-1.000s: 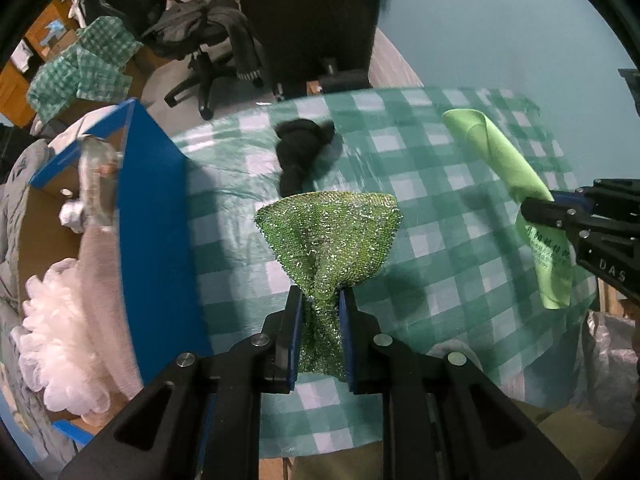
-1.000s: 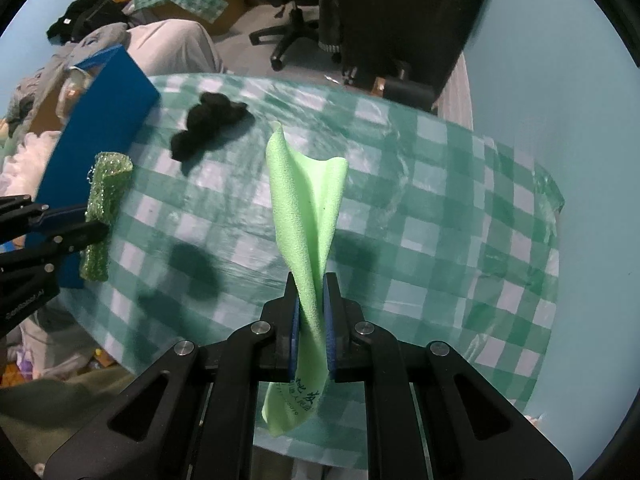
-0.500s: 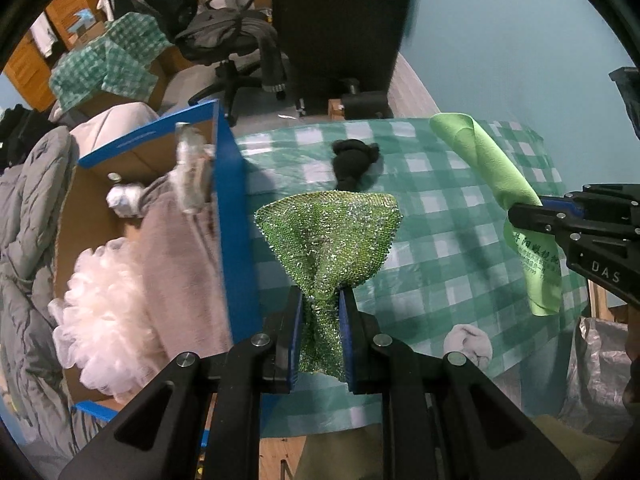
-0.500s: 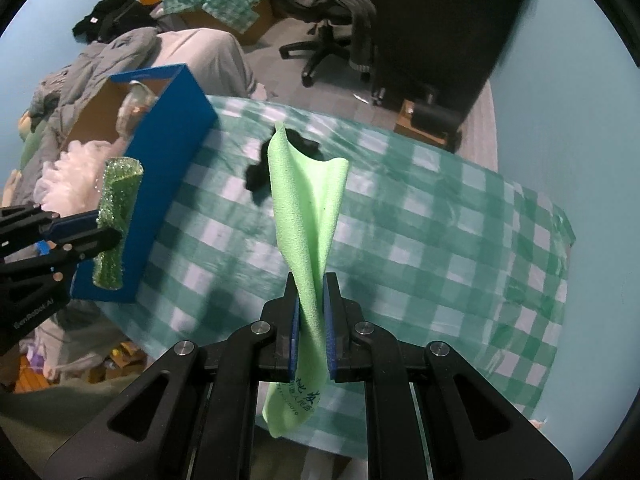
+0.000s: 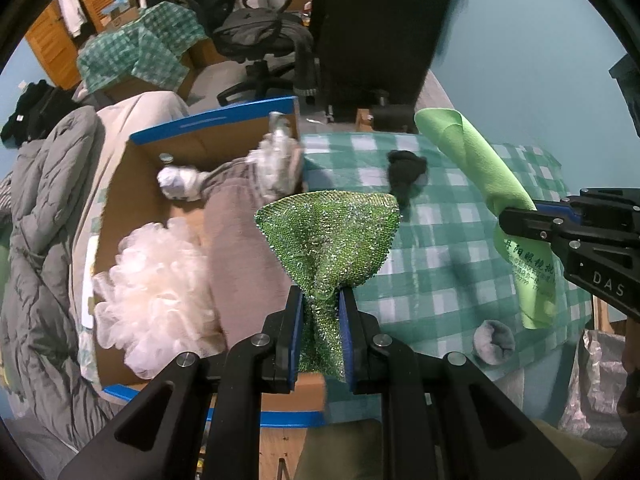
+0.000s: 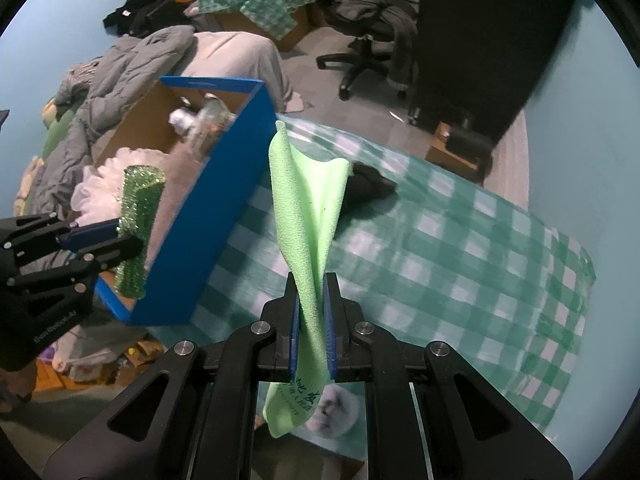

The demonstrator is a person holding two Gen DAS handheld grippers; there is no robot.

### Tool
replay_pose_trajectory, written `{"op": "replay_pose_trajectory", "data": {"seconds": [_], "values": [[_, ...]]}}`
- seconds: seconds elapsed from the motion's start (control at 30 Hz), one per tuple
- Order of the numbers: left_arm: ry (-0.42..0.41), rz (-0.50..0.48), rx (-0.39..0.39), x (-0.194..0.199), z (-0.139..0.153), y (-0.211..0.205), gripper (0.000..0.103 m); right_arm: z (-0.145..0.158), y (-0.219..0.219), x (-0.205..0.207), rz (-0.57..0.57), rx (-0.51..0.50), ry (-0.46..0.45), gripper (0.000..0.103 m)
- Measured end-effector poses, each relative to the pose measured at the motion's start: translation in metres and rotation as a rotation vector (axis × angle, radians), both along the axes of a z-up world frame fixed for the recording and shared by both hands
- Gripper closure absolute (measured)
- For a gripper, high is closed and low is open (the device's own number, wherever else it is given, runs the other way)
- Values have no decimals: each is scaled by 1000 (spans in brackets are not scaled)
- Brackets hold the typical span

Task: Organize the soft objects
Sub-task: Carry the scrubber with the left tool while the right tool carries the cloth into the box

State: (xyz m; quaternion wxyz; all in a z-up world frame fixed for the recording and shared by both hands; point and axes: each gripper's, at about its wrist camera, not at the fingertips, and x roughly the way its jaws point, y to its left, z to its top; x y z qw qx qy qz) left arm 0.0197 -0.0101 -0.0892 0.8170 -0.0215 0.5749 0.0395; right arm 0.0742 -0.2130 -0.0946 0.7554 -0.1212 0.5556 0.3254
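My left gripper (image 5: 320, 304) is shut on a sparkly green scouring cloth (image 5: 332, 236), held in the air over the right edge of a blue cardboard box (image 5: 224, 122). The same cloth (image 6: 138, 220) and left gripper (image 6: 120, 236) show at the left of the right wrist view. My right gripper (image 6: 312, 292) is shut on a light green microfibre cloth (image 6: 308, 208) above the checked tablecloth (image 6: 440, 248). That cloth (image 5: 488, 184) and right gripper (image 5: 516, 220) appear at the right of the left wrist view. A black sock (image 5: 404, 168) lies on the table.
Inside the box lie a white mesh puff (image 5: 156, 284), a pinkish-grey towel (image 5: 240, 248) and a rolled white sock (image 5: 178, 182). A grey rolled sock (image 5: 494, 340) sits at the table's near edge. Grey bedding (image 5: 40, 240) lies left; an office chair (image 5: 260, 44) stands behind.
Both grippers have risen and swung left with their cloths. The left one has gone from over the tablecloth to over the box, whose inside now shows.
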Motion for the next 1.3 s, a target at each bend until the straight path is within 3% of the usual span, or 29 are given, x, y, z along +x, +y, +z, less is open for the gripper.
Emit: {"op": "replay_pose_trajectory", "data": {"seconds": [0.73, 1.3], "values": [[-25, 102, -6, -2, 4, 91, 86, 11, 121, -9, 138, 63, 27, 93], [4, 113, -11, 20, -19, 130, 86, -11, 182, 2, 127, 45, 76, 93]]}}
